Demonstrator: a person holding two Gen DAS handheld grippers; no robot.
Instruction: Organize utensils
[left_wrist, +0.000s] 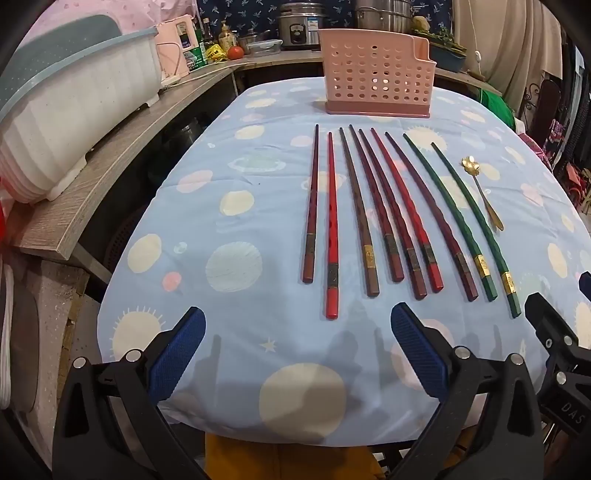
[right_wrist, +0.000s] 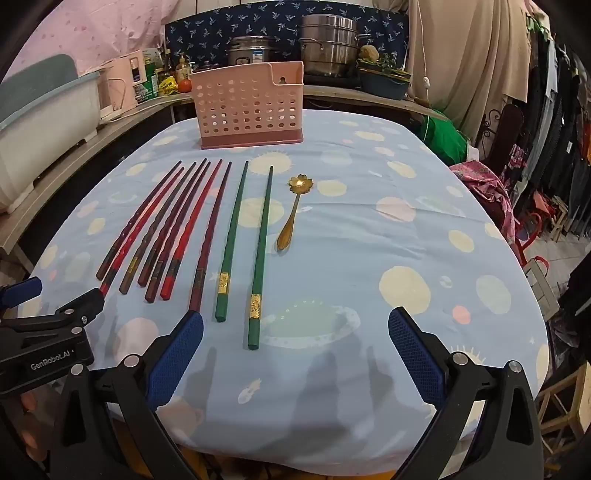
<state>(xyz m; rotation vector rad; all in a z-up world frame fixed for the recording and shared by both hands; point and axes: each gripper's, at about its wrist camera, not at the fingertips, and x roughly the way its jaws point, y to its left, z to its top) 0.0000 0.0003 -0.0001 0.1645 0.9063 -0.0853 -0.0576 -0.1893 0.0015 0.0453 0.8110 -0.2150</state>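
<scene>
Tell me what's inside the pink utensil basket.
Nothing shows above the rim of the pink basket, and its wall holes give no sign of utensils. The bottom is hidden behind the solid base. The chopsticks and gold spoon lie on the tablecloth in front.

place: lived-in home kitchen and dining corner | cookware: rice cooker (left_wrist: 298, 27) and stacked steel steamer pot (right_wrist: 328, 44) on the counter beyond the surface's far edge | pantry: sauce bottles (left_wrist: 224, 33), a tomato (left_wrist: 235, 52) | textiles — patterned tablecloth (left_wrist: 229, 229), hanging clothes (right_wrist: 554, 110) off the right edge
</scene>
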